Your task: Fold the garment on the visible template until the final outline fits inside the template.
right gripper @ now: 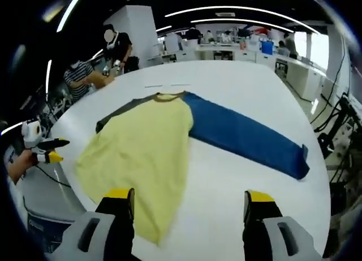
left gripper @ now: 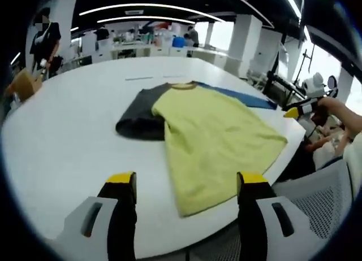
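1. Left gripper (left gripper: 185, 185): jaws apart, empty, held short of the shirt's (left gripper: 212, 134) hem at the near table (left gripper: 68, 136) edge.
2. The raglan shirt lies flat: yellow body, grey sleeve (left gripper: 138, 117) folded beside it, blue sleeve (right gripper: 243, 138) stretched fully away from the body. No template outline is discernible.
3. Right gripper (right gripper: 189, 201): jaws apart, empty, near the hem.
4. Risk: the hem reaches the table edge; a single-layer pinch or uneven pull may drag the shirt off or skew the fold.

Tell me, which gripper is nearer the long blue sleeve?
Right, I'd judge. The right gripper faces the table with the blue sleeve stretching just ahead. The left gripper sits across the yellow shirt body, by the grey sleeve.
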{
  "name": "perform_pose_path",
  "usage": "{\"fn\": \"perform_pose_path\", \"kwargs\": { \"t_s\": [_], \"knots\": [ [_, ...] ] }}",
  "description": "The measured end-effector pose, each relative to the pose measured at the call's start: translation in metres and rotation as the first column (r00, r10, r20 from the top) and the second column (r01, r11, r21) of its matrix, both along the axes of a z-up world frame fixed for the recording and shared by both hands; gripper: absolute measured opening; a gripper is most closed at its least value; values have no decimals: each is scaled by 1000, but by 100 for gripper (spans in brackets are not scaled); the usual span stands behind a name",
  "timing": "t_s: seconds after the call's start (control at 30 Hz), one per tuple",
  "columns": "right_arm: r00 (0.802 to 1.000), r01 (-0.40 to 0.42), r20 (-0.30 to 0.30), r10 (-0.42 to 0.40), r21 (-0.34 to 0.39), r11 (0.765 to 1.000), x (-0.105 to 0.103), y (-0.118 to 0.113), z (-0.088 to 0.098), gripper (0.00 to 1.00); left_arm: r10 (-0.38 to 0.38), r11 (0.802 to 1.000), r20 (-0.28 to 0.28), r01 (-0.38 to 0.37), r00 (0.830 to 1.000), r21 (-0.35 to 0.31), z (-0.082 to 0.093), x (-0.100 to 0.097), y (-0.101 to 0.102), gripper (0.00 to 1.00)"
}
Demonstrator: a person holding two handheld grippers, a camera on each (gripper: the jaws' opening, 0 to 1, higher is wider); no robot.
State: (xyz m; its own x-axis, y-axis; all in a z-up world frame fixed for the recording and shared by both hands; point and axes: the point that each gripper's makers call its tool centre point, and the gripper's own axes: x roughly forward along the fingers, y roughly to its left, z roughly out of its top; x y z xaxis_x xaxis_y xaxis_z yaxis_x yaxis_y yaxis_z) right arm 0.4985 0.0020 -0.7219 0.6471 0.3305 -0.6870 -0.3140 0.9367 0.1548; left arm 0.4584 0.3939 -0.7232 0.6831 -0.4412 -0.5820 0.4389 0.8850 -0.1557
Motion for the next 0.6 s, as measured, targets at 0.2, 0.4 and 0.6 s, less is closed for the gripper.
{"fn": "perform_pose_path", "kwargs": {
  "t_s": [0.2,0.4,0.6],
  "knots": [
    [998,49,43,-48,-22,999,16,-27,5,82,-21,1000,26,22,999,-15,7,3,-5,82],
    [989,117,88,-115,-19,993,36,-54,13,81,-39,998,54,41,998,-39,15,7,-10,90],
    [978,176,123,-170,-42,984,56,-85,17,75,-57,997,67,60,996,-42,20,10,-13,95]
  ]
}}
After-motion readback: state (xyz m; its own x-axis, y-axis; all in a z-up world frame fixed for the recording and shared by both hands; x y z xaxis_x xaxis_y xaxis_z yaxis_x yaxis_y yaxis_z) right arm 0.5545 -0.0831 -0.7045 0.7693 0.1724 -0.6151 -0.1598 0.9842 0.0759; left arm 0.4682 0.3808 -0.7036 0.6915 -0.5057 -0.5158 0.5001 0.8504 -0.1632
